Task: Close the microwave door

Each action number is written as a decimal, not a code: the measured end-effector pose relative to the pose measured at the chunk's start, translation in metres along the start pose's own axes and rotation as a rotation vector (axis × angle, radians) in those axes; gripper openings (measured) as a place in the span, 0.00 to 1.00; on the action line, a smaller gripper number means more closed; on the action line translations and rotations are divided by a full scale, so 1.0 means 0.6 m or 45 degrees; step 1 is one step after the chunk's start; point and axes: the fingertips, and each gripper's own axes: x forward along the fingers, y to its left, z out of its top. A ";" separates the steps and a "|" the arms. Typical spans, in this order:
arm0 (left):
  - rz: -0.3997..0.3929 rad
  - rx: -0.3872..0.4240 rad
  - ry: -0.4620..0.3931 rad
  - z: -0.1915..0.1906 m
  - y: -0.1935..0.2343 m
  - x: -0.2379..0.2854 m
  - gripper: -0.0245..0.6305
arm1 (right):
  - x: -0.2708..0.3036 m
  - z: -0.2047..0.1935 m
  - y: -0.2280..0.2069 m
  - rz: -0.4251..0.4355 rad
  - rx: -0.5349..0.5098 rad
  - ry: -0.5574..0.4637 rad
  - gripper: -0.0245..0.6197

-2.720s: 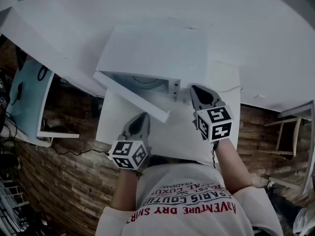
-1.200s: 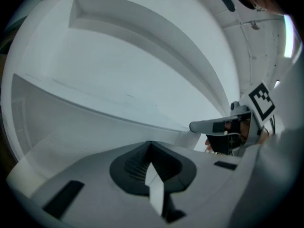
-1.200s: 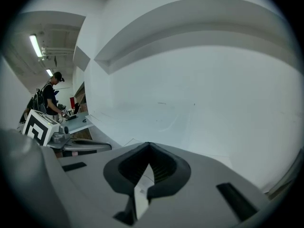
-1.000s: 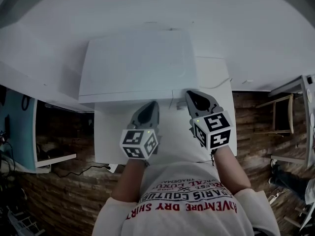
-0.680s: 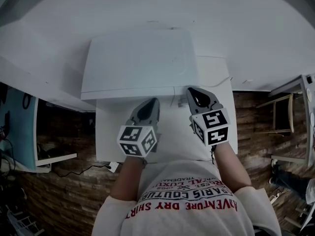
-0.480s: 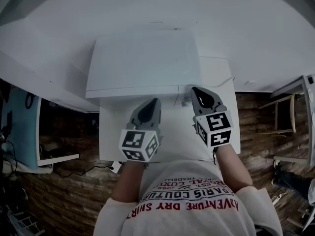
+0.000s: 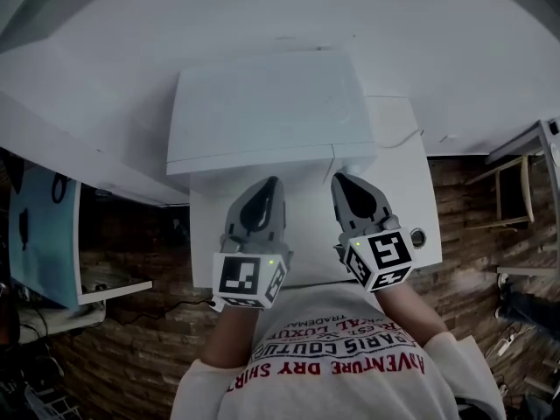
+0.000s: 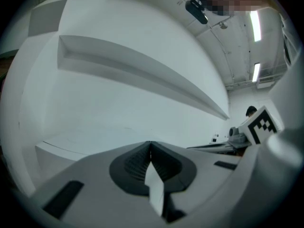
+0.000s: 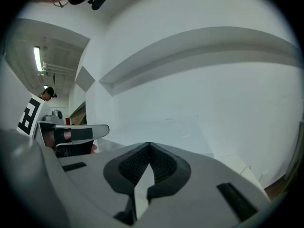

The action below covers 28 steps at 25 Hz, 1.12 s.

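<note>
Microwave [image 7: 267, 103] door shut; left hand-held gripper [image 7: 268, 182], right hand-held gripper [image 7: 340, 179] jaws together, empty.

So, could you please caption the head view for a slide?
Left gripper and right gripper, both shut, hover before the closed white box-shaped microwave.

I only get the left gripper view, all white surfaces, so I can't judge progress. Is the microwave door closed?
Observer: Yes; in the head view the door sits flush across the front of the microwave.
Operator: Where are the grippers?
Observer: Both over the white table, the left gripper facing the door, the right gripper by the front right corner.
Operator: Right one holding anything?
Observer: No; its own view shows the jaws together, empty.
</note>
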 end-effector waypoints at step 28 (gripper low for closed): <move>-0.028 -0.044 0.081 -0.054 0.062 -0.060 0.05 | 0.013 -0.047 0.085 -0.058 -0.068 0.030 0.05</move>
